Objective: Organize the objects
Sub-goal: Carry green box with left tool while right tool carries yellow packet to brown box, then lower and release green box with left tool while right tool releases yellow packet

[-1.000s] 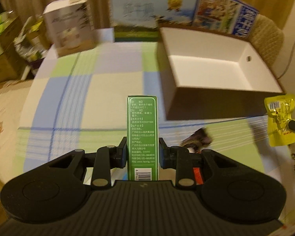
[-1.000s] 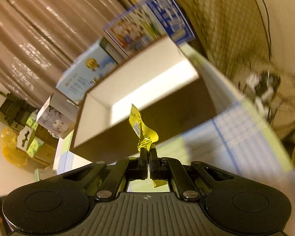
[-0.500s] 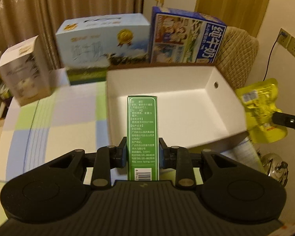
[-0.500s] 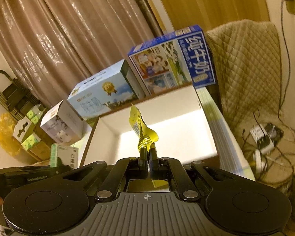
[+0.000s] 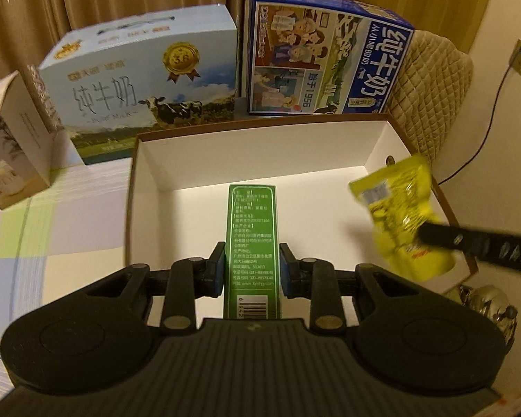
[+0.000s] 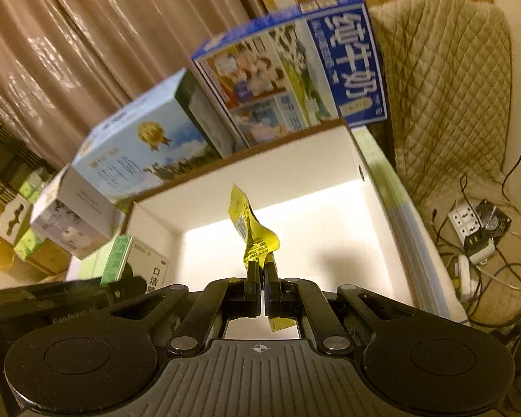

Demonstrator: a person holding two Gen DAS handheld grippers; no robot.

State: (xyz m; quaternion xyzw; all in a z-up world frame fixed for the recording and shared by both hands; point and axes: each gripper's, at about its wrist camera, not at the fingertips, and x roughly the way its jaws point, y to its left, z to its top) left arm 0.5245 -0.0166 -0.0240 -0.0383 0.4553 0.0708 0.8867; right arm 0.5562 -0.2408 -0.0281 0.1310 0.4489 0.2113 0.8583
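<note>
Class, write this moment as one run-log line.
left gripper: shut on green box | right gripper: shut on yellow packet | both over open white box

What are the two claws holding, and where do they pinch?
The left claw pinches the green box by its long sides, near its lower end. The right claw pinches the yellow packet at its lower part.

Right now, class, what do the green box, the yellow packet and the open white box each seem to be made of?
Green box: printed paperboard, slightly glossy; sharp folded edges, barcode.
Yellow packet: thin plastic or foil film, shiny; it crinkles and glints where pinched.
Open white box: stiff cardboard, matte white inside, brown along the rim; likely paper-covered board.
</note>
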